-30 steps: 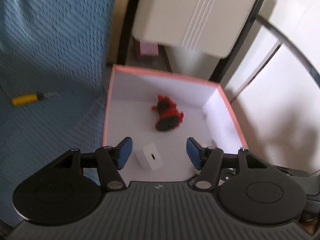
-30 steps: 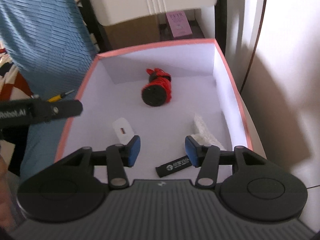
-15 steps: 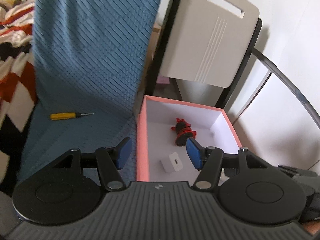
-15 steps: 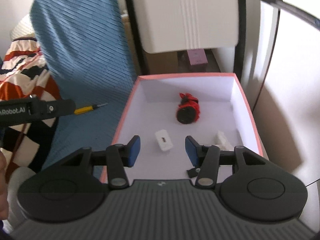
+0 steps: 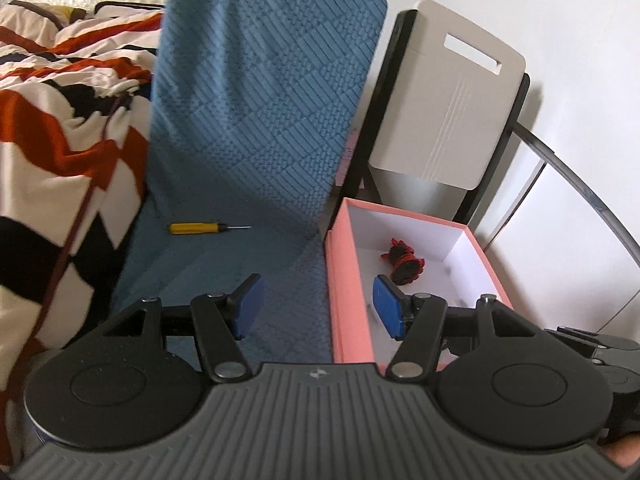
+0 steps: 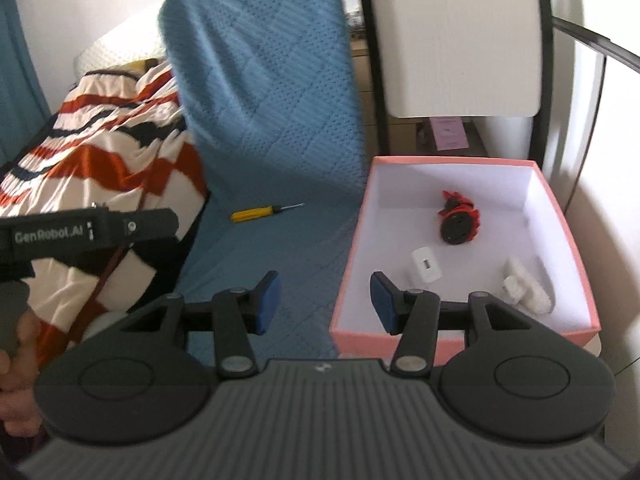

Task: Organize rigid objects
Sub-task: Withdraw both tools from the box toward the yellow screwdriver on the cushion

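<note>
Both the left gripper (image 5: 316, 308) and the right gripper (image 6: 325, 303) hang empty with fingers spread apart, near the pink box (image 6: 347, 264). The yellow screwdriver (image 6: 256, 213), seemingly the last loose item, lies on the blue cushion (image 6: 280, 256); fetching it looks next, calling for a grip across its handle.

Seat: a blue quilted cushion (image 5: 224, 280) folds up into a backrest.
On it: a yellow-handled screwdriver (image 5: 208, 227) lies flat near the fold.
Beside it: a pink box (image 6: 576, 264) touches the cushion's right edge; what bears it stays hidden.
Left: a striped blanket (image 5: 52, 152).
</note>
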{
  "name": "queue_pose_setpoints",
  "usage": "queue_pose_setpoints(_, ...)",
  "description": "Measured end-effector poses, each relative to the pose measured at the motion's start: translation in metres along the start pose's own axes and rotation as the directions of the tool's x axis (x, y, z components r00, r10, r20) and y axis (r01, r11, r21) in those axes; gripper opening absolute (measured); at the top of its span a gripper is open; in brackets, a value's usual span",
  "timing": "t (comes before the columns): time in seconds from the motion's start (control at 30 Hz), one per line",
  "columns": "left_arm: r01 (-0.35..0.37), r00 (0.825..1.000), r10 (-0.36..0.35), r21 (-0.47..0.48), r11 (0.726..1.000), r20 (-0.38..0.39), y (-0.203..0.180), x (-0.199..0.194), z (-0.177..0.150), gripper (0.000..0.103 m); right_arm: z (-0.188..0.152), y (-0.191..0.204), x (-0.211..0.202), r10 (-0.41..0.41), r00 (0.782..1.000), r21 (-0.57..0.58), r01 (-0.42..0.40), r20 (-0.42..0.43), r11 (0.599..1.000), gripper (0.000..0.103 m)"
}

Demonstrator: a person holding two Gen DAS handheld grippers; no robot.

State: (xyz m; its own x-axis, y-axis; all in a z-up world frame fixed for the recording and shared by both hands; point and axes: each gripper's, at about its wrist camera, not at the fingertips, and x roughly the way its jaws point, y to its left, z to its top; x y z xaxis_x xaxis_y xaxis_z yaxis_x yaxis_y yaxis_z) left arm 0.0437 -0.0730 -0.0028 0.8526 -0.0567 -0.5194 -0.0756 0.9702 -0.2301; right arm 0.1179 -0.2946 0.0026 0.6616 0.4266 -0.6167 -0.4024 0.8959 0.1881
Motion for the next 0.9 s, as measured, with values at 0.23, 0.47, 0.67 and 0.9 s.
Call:
queue_pose_setpoints(0.23,-0.014,1.0,0.014,-0.013,1.0,0.003,0.031,-0.032,-0.027,0.066,-0.022,0.041,-0.012,0.015,1.0,-0.034,-0.015,0.002,0.999,0.052)
queue_pose_setpoints(0.47,-0.016,1.0,0.016,-0.053,0.998,0.005,0.053,-0.044,-0.05,0.066,-0.044,0.062,-0.014,0.018,1.0,-0.058,-0.018,-0.002,0.998,0.052)
queue_pose_setpoints(0.67,-0.004,1.0,0.003,-0.064,0.998,-0.019,0.061,-0.025,-0.053,0.066,-0.046,0.068,0.005,0.018,1.0,-0.072,-0.018,0.003,0.997,0.053)
queue_pose_setpoints(0.9,-0.023,0.999,0.021,-0.074,0.997,-0.026,0.083,0.019,-0.044,0.066,-0.037,0.07,0.05,0.039,0.999,-0.116,-0.038,0.008,0.993,0.053)
